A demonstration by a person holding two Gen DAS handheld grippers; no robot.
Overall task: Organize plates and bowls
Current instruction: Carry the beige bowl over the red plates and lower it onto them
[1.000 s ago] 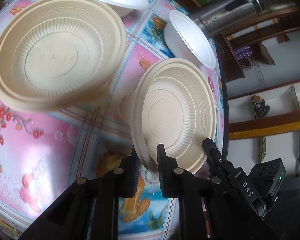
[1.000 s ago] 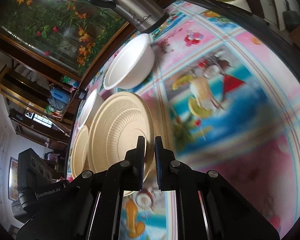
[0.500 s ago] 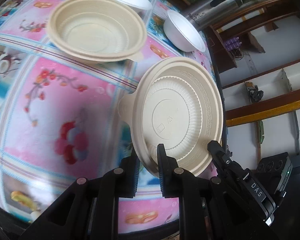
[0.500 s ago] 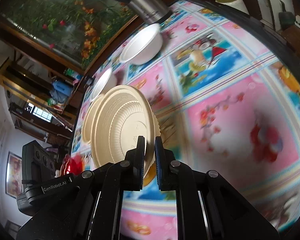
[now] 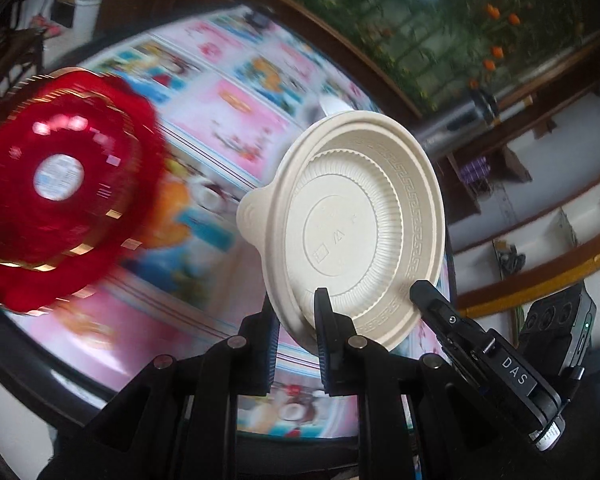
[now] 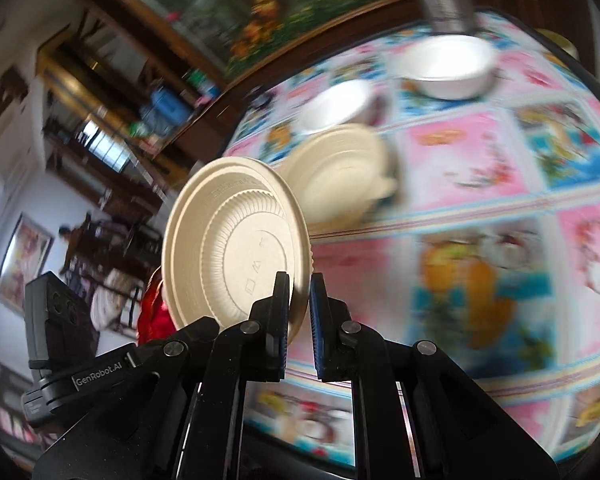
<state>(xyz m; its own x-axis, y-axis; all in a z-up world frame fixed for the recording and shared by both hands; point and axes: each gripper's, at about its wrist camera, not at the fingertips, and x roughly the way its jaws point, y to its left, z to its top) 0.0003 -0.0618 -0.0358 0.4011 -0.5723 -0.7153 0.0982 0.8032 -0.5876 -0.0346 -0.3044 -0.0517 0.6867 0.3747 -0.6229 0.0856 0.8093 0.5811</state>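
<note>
My left gripper (image 5: 296, 320) is shut on the rim of a beige ribbed plate (image 5: 360, 224) and holds it on edge above the table. My right gripper (image 6: 300, 304) is shut on the rim of a matching beige plate (image 6: 236, 248), also held on edge above the table. In the right wrist view a beige bowl (image 6: 340, 176) sits on the patterned tablecloth (image 6: 500, 176), with two white bowls behind it, one near (image 6: 336, 108) and one farther right (image 6: 448, 66). A red ornate plate (image 5: 60, 184) lies at the left in the left wrist view, blurred.
A steel thermos (image 5: 456, 124) stands at the table's far side. The other gripper's body (image 5: 492, 364) is close on the right in the left wrist view. The table's dark edge (image 5: 40, 380) curves along the near side.
Both grippers have swung left and back with their plates. The beige bowl has left the left wrist view and the red plate has come into it. Both views are now motion-blurred.
</note>
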